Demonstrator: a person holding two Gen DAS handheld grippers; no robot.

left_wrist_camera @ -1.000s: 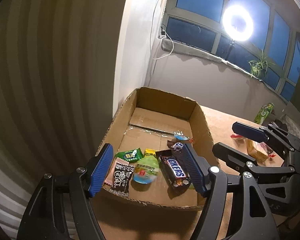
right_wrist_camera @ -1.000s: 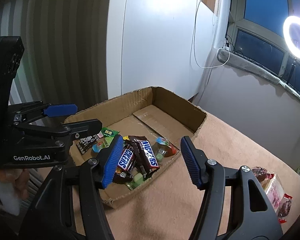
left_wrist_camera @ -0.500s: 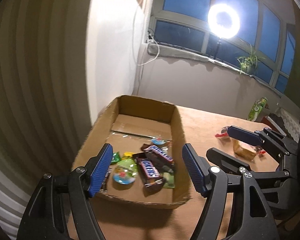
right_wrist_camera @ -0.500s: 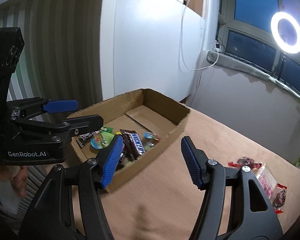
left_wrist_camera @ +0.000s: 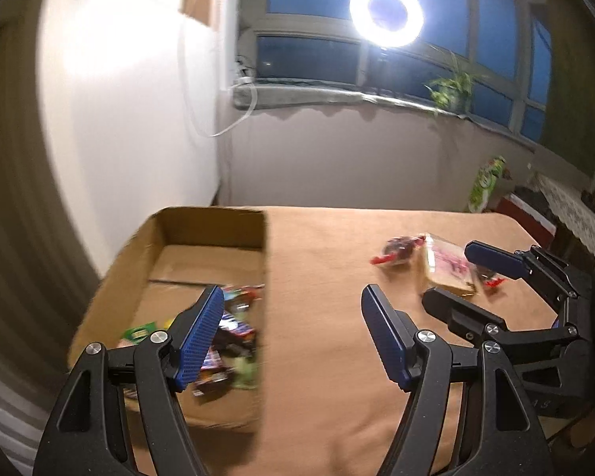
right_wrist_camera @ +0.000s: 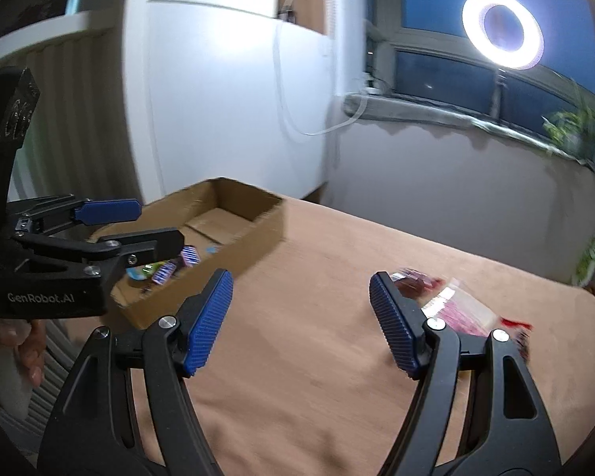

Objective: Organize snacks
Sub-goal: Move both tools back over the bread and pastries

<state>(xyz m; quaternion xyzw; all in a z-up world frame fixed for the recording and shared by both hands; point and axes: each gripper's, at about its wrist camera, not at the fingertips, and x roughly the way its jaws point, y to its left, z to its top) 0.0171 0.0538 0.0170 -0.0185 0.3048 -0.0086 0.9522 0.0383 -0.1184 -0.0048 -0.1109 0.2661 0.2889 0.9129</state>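
With most wrappers already lying in the cardboard box (left_wrist_camera: 202,238), judged well advanced but not finished. Inside the box, at its near end: chocolate bars (left_wrist_camera: 234,329), a green packet (left_wrist_camera: 139,332) and other small wrappers, blurred in both views. Left on the desk (left_wrist_camera: 317,317), well apart from the box: a clear packet with pink print (left_wrist_camera: 448,265) and a dark red-wrapped sweet (left_wrist_camera: 396,248) just beside it, plus a small red piece at the packet's far side, too blurred to name. Still to be done, as a judgement: collect these remaining snacks and place them in the box.

Left tool (left_wrist_camera: 291,341): held wide, nothing between the blue pads, pointed down at a slant toward the bare desk beside the box's right wall, with one pad overlapping the box contents in view only. Right tool (right_wrist_camera: 299,321): jaws opening, nothing between them, aimed down at a slant over bare desk, with the clear packet just beyond the right-hand pad. In the right wrist view, left tool seen side-on over the box corner, with part of a hand (right_wrist_camera: 27,349) on its grip. Positioned side by side, both tools clear of any snack.
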